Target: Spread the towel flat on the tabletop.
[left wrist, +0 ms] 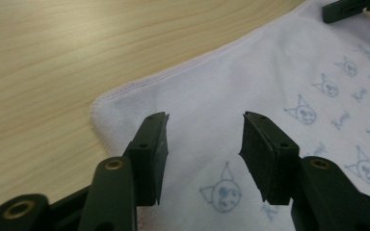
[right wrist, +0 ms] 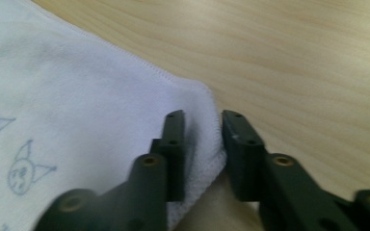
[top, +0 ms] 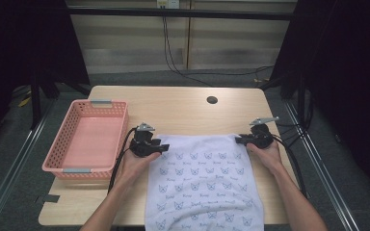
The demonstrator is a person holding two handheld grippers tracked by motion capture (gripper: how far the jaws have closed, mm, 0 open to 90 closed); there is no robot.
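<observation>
Two corners: both far corners of the towel (top: 202, 183) were where you worked; it lay flat on the table (top: 183, 103), printed side up, its near end hanging over the near edge.
Towel place: right of the basket (top: 87, 139), between your two hands.
Left gripper (left wrist: 204, 139): your jaws stood apart above the far-left corner, cloth lying under the gap, neither pad pressing on it.
Right gripper (right wrist: 202, 144): your jaws were nearly together with the far-right corner's hem between them; it looked pinched or all but pinched.
Step in hand: you seemed to be taking hold of both far corners, likely for a fold toward you.
Next move: your left jaws needed to drop onto the hem and close before any lift.
Basket: pink, far left, apart from the towel, nothing in it.
</observation>
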